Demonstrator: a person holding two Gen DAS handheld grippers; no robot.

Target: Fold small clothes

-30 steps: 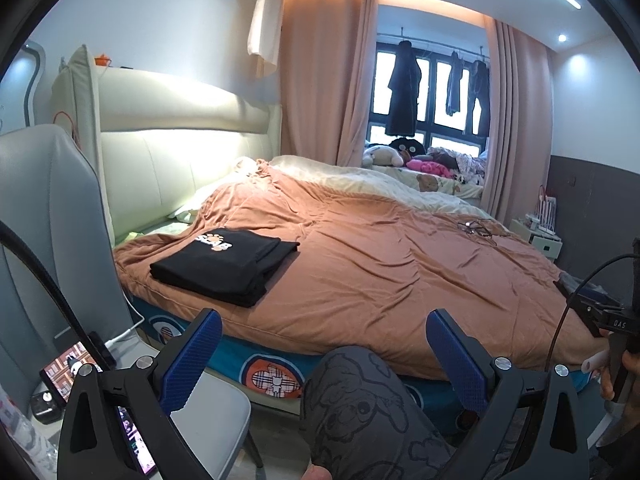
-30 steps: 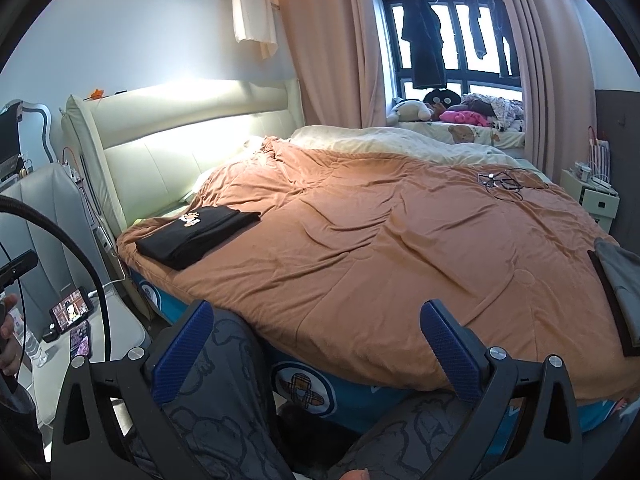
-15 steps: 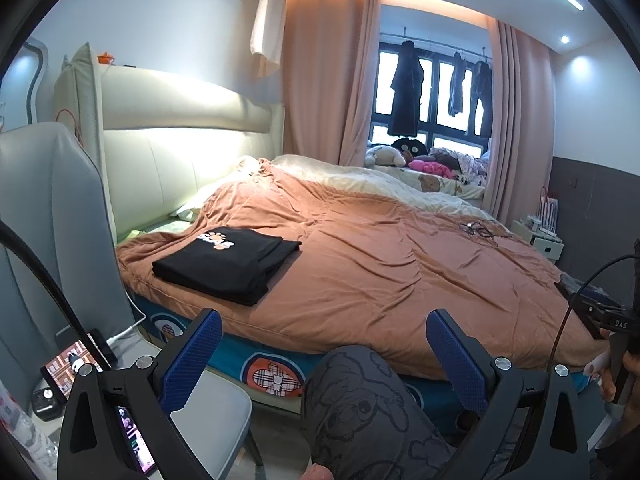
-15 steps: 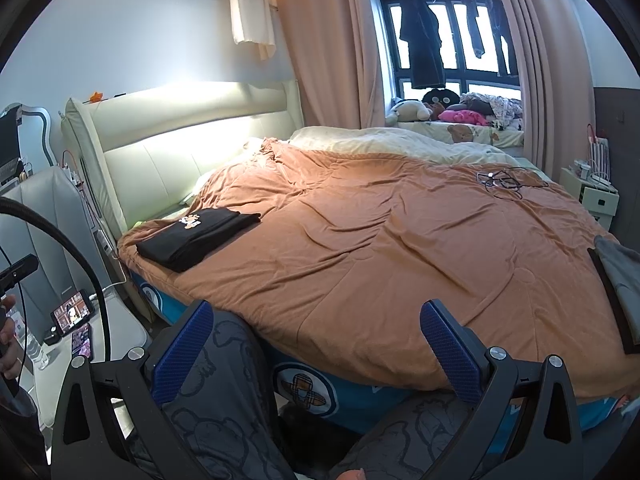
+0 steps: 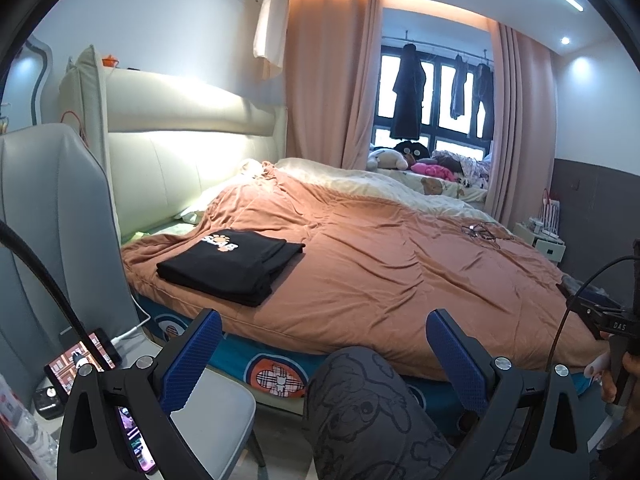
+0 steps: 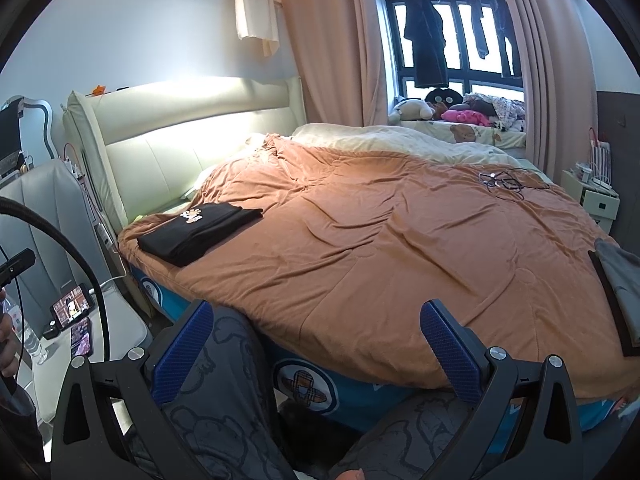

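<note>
The right gripper (image 6: 316, 344) was wide open and held nothing. Far ahead to the left of its jaws, a folded black T-shirt (image 6: 198, 232) lay on the orange blanket (image 6: 360, 248). Gray clothes (image 6: 618, 280) lay far right.

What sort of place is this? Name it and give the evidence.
A home bedroom, most likely. A large bed with an orange-brown duvet and padded cream headboard fills the view, clothes hang at the curtained window, and a folded black shirt lies on the duvet.

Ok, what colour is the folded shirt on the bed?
Black, with a small orange-and-white print; the shirt shows best in the left wrist view.
</note>
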